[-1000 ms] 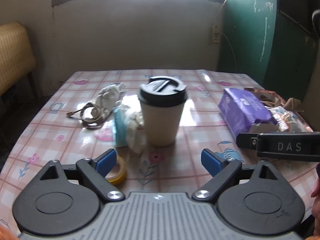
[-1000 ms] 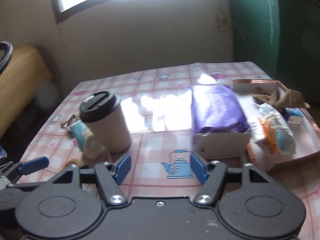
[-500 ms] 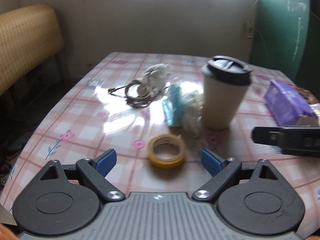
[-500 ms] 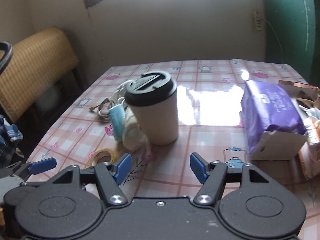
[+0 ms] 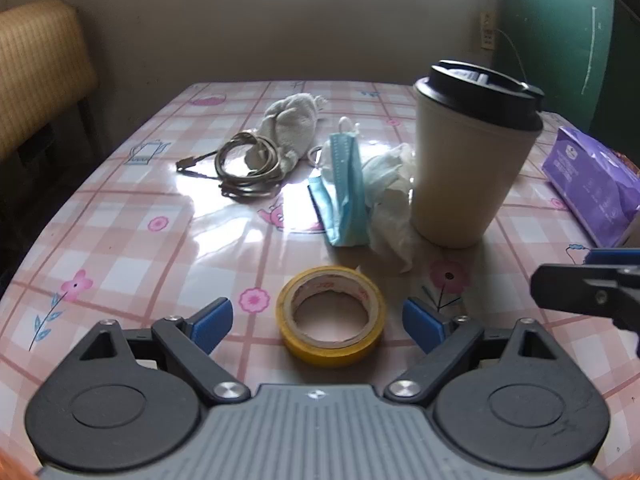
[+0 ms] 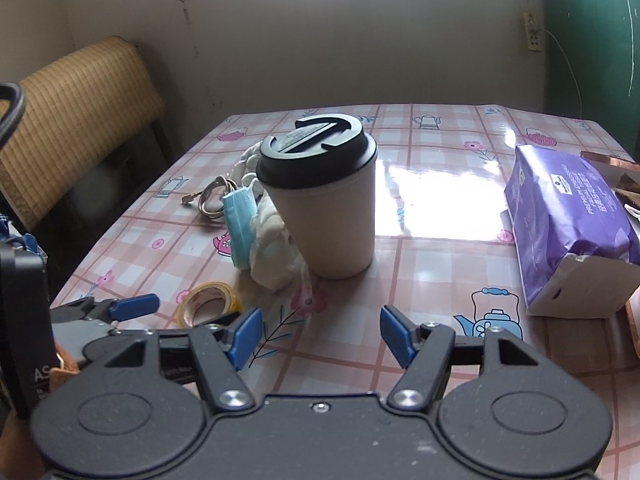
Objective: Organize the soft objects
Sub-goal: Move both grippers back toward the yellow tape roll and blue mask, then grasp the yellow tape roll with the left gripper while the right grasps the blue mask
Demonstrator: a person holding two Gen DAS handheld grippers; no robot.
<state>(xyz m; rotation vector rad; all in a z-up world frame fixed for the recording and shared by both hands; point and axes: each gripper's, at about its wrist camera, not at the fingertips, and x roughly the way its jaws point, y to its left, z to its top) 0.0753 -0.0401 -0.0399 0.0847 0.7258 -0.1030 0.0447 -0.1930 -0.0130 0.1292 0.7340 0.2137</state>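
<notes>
While daylight glares off the checked plastic tablecloth, spread wide and empty: left gripper, blue pads either side of a yellow tape roll lying flat on the cloth, neither pad touching it. Likewise parted with nothing between the pads: right gripper, aimed at bare cloth just short of a paper cup. Standing upright near the table's middle, that cup, cream-walled under a black lid. Crowded against its left side, the soft things: a folded blue face mask, propped on edge, and a crumpled white tissue wedged between mask and cup, touching both. Farther back, toward the wall, a balled white cloth with a coiled cable lying partly over its near end, plug pointing left. Off to the right, well apart from the cup, a purple tissue pack lying lengthwise, its pale end panel facing the camera; behind its far corner, the copper-coloured edge of a tray, contents not readable. Seen from the right wrist, the tape roll sitting near the table's front left edge, partly hidden behind the right gripper's own left finger, with the left gripper's blue-tipped finger reaching in just beside it. Beyond the table on the left, a woven chair back; on the right, a green door beside a wall socket.
</notes>
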